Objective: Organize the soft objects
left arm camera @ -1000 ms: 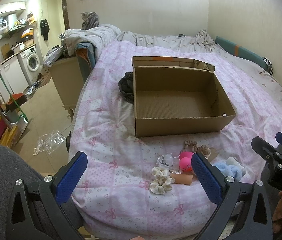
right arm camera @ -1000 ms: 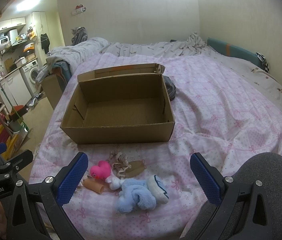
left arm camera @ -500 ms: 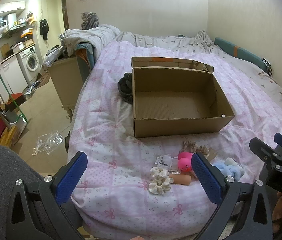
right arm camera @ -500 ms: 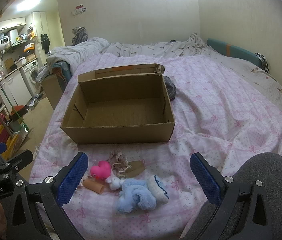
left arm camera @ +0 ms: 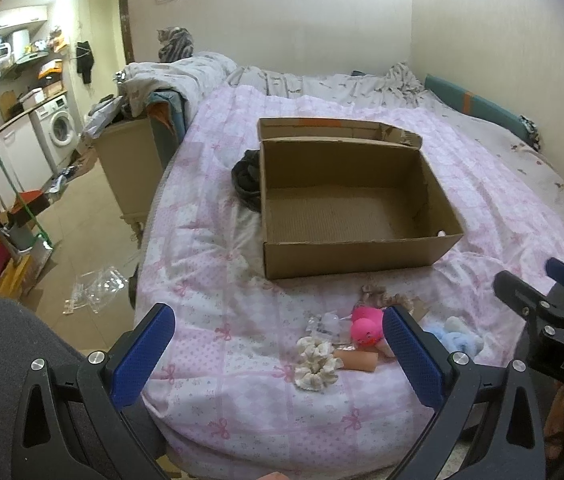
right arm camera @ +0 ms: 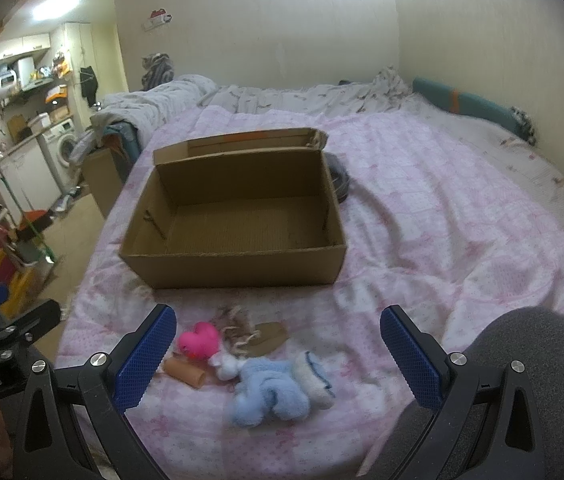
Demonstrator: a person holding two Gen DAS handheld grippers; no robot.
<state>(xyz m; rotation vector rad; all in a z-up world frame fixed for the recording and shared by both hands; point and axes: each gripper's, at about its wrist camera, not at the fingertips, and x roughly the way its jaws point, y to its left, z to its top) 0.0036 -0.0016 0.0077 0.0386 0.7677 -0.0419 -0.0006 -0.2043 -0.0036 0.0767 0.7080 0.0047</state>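
The bed (left arm camera: 209, 320) carries an empty box (left arm camera: 346, 216); toys (right arm camera: 265, 364) lie heaped before it. My left tongs (left arm camera: 277, 356) and right tongs (right arm camera: 277, 360) gape wide, holding nothing.

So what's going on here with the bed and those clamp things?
A person holds two grippers, left and right, both open and empty, over a bed. A cardboard box sits empty. The soft things, a pink toy, blue sock and scrunchie, lie in front of it, none picked up yet.
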